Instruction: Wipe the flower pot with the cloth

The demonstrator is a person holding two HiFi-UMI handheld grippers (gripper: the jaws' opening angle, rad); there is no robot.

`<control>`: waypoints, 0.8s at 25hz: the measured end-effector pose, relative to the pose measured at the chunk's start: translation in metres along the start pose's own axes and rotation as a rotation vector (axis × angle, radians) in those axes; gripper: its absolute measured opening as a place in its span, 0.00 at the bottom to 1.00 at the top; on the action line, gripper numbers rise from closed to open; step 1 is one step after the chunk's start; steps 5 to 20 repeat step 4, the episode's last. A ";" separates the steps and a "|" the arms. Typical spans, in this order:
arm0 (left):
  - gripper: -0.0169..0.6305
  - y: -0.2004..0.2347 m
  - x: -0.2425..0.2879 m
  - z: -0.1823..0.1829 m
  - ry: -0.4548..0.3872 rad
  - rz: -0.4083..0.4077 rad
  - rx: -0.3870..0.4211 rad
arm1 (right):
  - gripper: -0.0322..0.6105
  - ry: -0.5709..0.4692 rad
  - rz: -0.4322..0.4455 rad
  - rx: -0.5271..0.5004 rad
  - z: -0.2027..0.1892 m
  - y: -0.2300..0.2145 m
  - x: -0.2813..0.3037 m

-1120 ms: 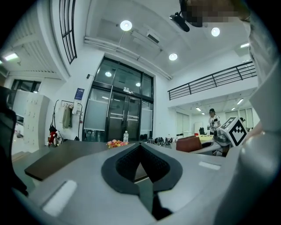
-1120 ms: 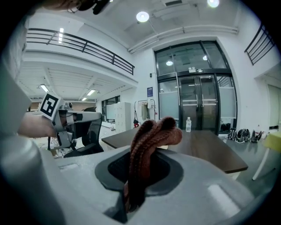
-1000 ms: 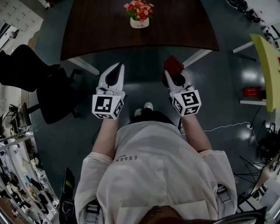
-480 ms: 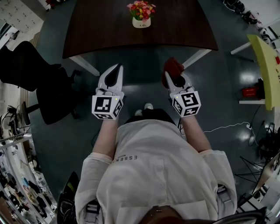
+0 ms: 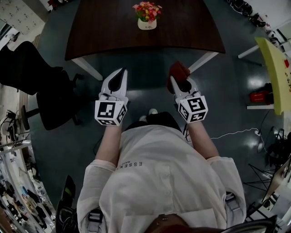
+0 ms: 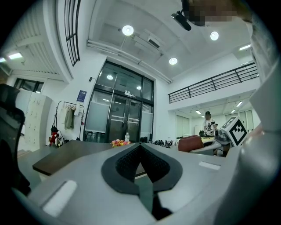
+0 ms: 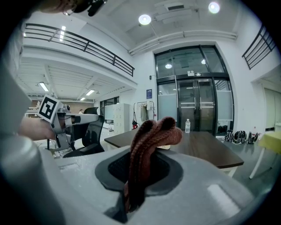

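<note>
a small white flower pot (image 5: pixel 147 24) stands upright on the dark wooden table (image 5: pixel 104 32), near the middle of its far part. it holds a bunch of pink, red and yellow flowers (image 5: pixel 146 9) that spill over its rim. print on its side is too small to read. the pot stands well apart from both grippers, which hang over the floor on the near side of the table's edge.

the left gripper (image 5: pixel 121 73) is clenched: its view shows the dark pads (image 6: pixel 127 165) meeting at the tips with nothing between them. past them, low over the tabletop, that view shows the flowers as a small bright patch, with a clear water bottle (image 6: pixel 127 137) further behind.

the right gripper (image 5: pixel 177 82) grasps the cloth (image 5: pixel 179 70), a reddish-brown knitted piece. in the right gripper view the cloth is pinched in a fold between the pads and stands up out of the jaws, its top curling over to the right. it covers most of the pot from that view; only a pale sliver shows just beside the fold.

a black office chair (image 5: pixel 43 82) stands to the left of the table. the person wears a pale shirt (image 5: pixel 159 173), and each gripper carries its marker cube (image 5: pixel 110 112) close to the hand.
</note>
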State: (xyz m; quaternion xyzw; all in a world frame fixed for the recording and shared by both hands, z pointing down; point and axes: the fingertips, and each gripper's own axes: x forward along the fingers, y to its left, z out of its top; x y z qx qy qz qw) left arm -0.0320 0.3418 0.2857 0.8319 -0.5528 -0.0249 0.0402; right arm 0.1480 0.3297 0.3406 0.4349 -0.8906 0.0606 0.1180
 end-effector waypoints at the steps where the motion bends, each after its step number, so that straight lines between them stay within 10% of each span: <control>1: 0.04 0.000 -0.001 -0.001 0.003 0.000 -0.002 | 0.12 0.004 0.001 -0.001 -0.002 0.002 0.000; 20: 0.04 0.000 -0.004 -0.004 0.013 0.000 -0.011 | 0.12 0.017 0.005 -0.002 -0.008 0.006 -0.002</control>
